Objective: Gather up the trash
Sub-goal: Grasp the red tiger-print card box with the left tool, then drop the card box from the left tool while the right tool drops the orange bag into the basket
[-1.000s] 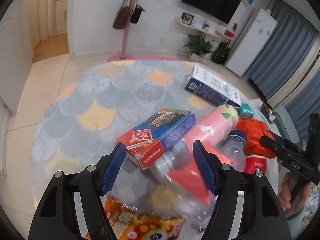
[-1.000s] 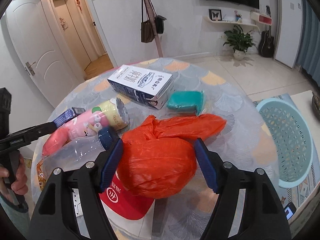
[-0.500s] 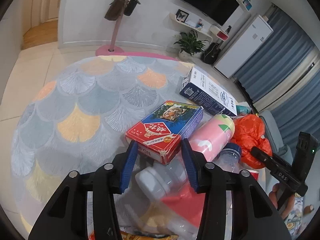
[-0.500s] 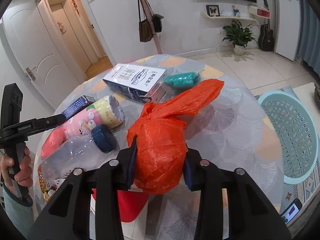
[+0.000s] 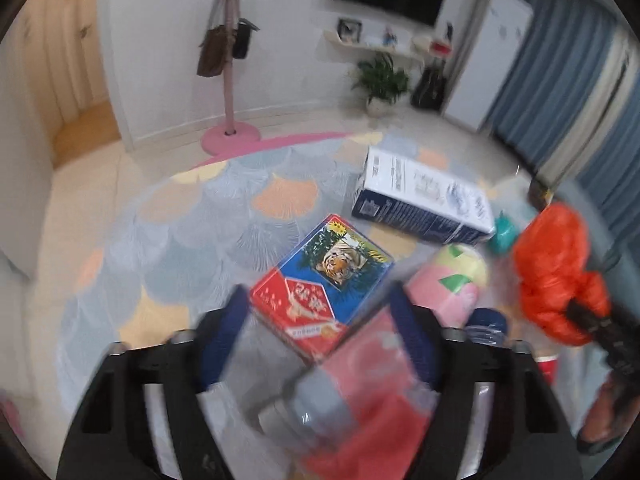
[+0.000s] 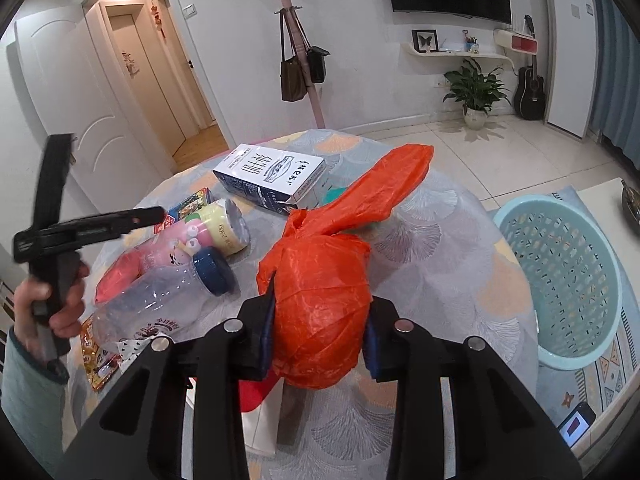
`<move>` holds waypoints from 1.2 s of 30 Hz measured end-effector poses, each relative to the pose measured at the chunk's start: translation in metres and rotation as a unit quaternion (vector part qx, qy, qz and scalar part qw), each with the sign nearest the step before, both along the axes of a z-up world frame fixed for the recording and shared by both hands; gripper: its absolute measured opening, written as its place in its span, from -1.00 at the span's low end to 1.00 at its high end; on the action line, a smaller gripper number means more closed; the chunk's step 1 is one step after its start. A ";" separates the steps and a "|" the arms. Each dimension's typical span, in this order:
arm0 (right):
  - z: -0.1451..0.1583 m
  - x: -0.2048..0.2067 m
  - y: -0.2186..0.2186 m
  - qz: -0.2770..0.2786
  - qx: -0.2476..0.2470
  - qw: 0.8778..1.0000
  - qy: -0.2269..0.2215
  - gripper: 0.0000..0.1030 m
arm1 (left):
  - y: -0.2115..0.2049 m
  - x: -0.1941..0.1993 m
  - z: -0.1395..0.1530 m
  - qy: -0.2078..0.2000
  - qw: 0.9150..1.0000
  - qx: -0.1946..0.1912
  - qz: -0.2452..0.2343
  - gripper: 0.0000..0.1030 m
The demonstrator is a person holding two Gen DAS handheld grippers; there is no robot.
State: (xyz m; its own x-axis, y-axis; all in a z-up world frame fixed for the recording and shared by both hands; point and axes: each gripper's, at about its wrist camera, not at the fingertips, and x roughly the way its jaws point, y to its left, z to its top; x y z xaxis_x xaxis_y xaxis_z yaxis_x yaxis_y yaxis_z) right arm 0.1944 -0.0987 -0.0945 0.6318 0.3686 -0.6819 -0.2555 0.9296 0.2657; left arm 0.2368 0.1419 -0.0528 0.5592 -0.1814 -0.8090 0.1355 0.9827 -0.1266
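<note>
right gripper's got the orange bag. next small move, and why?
Probably lift and carry it toward the teal basket. The right gripper is closing its jaws on the orange bag, pads already pressing its sides, and the basket stands empty beside the table, off to the gripper's right.

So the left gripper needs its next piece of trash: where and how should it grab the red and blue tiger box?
Grip the red and blue tiger box across its narrow width at the near red end, coming from above: it lies flat, long sides clear.
</note>
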 end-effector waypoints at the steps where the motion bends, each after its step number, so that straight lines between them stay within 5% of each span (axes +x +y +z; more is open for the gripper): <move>1: 0.000 0.000 0.000 0.001 0.001 1.000 0.000 -0.39 | -0.005 0.006 -0.002 0.002 1.000 0.019 -0.007 0.52; 4: 0.000 0.001 -0.004 0.006 0.007 1.000 0.001 -0.39 | -0.009 0.021 -0.009 0.018 0.998 0.061 -0.021 0.52; 7: 0.000 0.003 -0.007 0.006 0.010 1.000 0.003 -0.39 | -0.009 0.033 -0.015 0.053 0.996 0.053 -0.048 0.54; 15: -0.003 0.006 -0.009 0.011 0.015 1.000 0.003 -0.39 | -0.026 0.028 -0.022 0.058 0.993 0.072 -0.078 0.56; 18: 0.004 0.001 -0.010 0.015 0.009 1.000 -0.013 -0.39 | -0.031 0.029 -0.025 0.066 0.992 0.052 -0.090 0.54; 23: 0.024 -0.013 -0.014 0.030 0.019 0.998 -0.048 -0.39 | -0.038 0.020 -0.015 0.039 0.994 0.064 -0.081 0.28; 30: 0.054 -0.028 -0.043 0.007 0.038 0.994 -0.101 -0.39 | -0.042 -0.009 0.043 -0.040 0.997 0.010 -0.058 0.25; 36: 0.065 -0.029 -0.092 -0.057 0.029 0.990 -0.125 -0.39 | -0.101 -0.024 0.091 -0.098 0.992 -0.030 -0.080 0.25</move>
State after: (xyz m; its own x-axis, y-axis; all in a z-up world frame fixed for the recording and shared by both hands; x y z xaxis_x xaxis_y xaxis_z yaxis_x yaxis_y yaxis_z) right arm 0.1654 -0.1903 -0.0292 0.8184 0.3193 -0.4778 -0.2145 0.9411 0.2614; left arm 0.2126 0.0410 0.0379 0.6646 -0.3240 -0.6733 0.3158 0.9385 -0.1399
